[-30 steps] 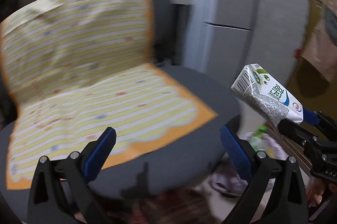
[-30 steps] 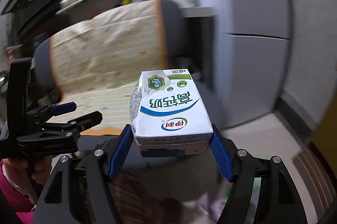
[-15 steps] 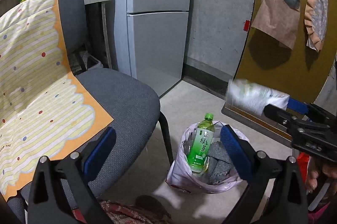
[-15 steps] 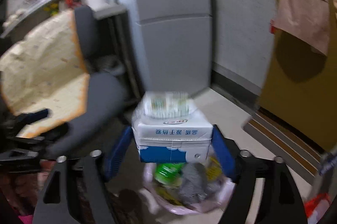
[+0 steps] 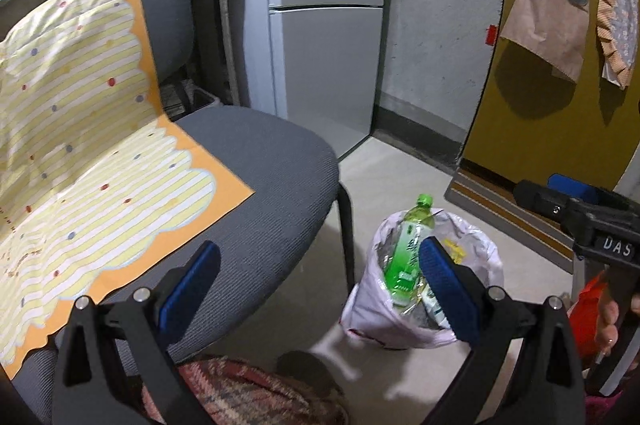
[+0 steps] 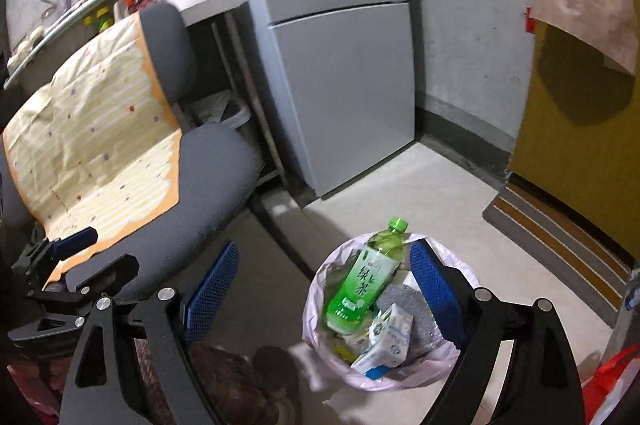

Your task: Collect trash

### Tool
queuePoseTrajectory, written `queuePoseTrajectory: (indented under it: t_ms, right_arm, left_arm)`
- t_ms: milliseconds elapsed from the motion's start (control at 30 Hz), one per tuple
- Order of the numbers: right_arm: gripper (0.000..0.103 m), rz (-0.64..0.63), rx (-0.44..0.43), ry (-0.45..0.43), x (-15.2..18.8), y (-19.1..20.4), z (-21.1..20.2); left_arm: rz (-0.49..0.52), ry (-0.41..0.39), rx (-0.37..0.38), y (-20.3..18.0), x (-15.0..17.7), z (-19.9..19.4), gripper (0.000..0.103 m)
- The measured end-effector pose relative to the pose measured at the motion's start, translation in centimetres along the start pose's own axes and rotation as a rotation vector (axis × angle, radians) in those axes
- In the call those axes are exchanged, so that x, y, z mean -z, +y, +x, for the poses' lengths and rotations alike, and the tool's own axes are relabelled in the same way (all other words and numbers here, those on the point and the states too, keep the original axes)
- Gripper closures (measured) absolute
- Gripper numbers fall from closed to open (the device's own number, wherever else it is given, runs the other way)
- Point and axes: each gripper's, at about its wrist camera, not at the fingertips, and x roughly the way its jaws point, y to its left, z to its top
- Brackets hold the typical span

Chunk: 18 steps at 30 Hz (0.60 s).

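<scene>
A white trash bag (image 6: 316,329) stands open on the floor beside the chair. A green tea bottle (image 6: 360,285) leans inside it, and a white and blue milk carton (image 6: 388,341) lies next to the bottle. My right gripper (image 6: 324,261) hangs open above the bag's mouth with nothing between its blue pads. In the left wrist view the bag (image 5: 360,309) and the bottle (image 5: 404,253) sit just behind my left gripper (image 5: 320,265), which is open and empty. The right gripper (image 5: 540,187) shows at that view's right edge, above the bag.
A grey chair (image 5: 264,161) draped with a yellow striped cloth (image 5: 92,161) stands left of the bag. Behind are a grey fridge (image 6: 340,65), a doormat (image 6: 560,225) and a yellow door (image 5: 540,129). A red bag (image 6: 612,373) lies at the right.
Both views swung from the chair to the trash bag. The right gripper held the milk carton before; now its jaws are wide and the carton lies in the bag.
</scene>
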Motion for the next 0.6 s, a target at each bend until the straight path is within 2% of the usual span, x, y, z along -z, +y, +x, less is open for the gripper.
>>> queuePoseTrajectory:
  t_ms: [267, 400, 600]
  right_arm:
    - [0.013, -0.090, -0.023, 0.064, 0.2, 3.5, -1.0]
    - [0.012, -0.148, -0.016, 0.059, 0.3, 5.3, -1.8]
    - [0.012, -0.200, -0.033, 0.060, 0.6, 7.4, -2.6]
  left_arm:
    - [-0.062, 0.048, -0.098, 3.4, 1.7, -2.0, 0.007]
    - [-0.108, 0.083, -0.139, 5.3, 2.7, -3.0, 0.007]
    - [-0.151, 0.087, -0.186, 6.9, 3.2, -5.1, 0.007]
